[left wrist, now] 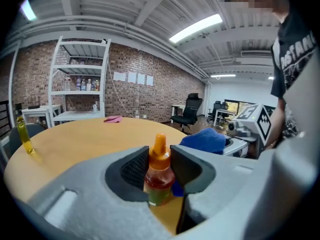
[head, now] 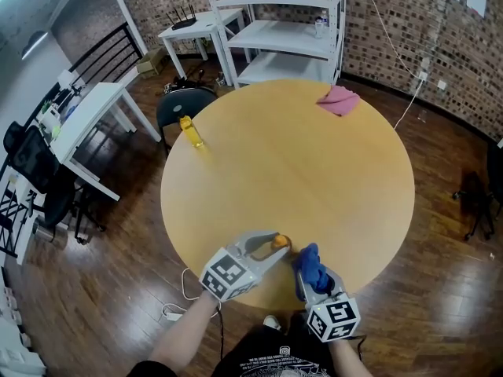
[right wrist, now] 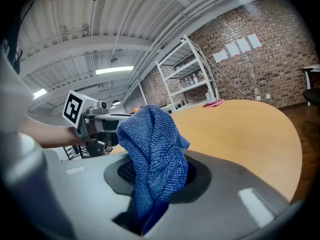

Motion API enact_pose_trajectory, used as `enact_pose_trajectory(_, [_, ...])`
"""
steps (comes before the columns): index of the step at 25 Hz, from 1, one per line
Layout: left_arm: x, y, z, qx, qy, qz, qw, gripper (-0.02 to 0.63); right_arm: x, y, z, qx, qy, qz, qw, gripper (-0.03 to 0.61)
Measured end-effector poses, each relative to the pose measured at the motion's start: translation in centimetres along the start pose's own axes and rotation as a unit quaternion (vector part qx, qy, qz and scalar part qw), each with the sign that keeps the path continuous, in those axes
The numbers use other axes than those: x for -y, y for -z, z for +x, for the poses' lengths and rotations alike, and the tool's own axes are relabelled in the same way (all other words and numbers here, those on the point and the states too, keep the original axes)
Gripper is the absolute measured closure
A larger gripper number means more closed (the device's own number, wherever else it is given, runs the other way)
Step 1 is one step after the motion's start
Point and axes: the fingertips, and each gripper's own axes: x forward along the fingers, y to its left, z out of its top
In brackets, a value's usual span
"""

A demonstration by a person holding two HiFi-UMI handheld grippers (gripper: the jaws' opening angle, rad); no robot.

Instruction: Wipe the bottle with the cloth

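- Nearest, at the near edge of the round table: left gripper closed to a middling width on the bottle, with pads pressing both sides of the shoulder just under the orange cap.
- Bottle upright, with reddish liquid inside. Cannot tell whether its base rests on the wood or hangs just above it.
- Judged small, light and stiff-walled, probably smooth plastic, so likely to twist or slip under rubbing. Best kept clamped high at the shoulder, leaving the lower body free to wipe.
- Just beside it on the right: right gripper clamped on the cloth, a blue terry bunch standing up out of the jaws.
- Cloth soft and floppy, with no shape of its own. Better pressed on as a wad than dragged by a loose corner.
- Cloth and bottle close together, with no contact visible yet.
- Farther off, at the table's left edge: a yellow bottle, upright and untouched.
- At the far rim: a pink cloth, lying crumpled.
- Beyond the table: a white shelf against the brick wall.
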Motion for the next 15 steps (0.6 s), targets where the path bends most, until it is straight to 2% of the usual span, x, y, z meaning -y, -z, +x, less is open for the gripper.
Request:
enact_pose_trajectory(5, [-0.9,0.3,-0.5,-0.007,-0.094,-0.015,0.9954,0.479,0.1,0.1,0.3,0.000,-0.002,0.001,1.000,0.469])
enact_pose_trajectory(8, [-1.0,0.9,-0.7,-0.011,-0.135,-0.044,0.9898,0.479,-0.2,0.2,0.5,-0.001,-0.006,0.000,1.000,0.469])
enact_pose_trajectory(11, [-1.0,1.1,-1.0,-0.011,-0.186,-0.074,0.9798,0.479,-0.4,0.4,0.7,-0.002,-0.009,-0.001,1.000,0.469])
enact_pose_trajectory(15, [-0.9,0.9,-1.4,-0.001,-0.255,-0.115,0.9602,0.479,-0.4,0.3,0.8,-0.002,-0.012,-0.002,1.000,0.469])
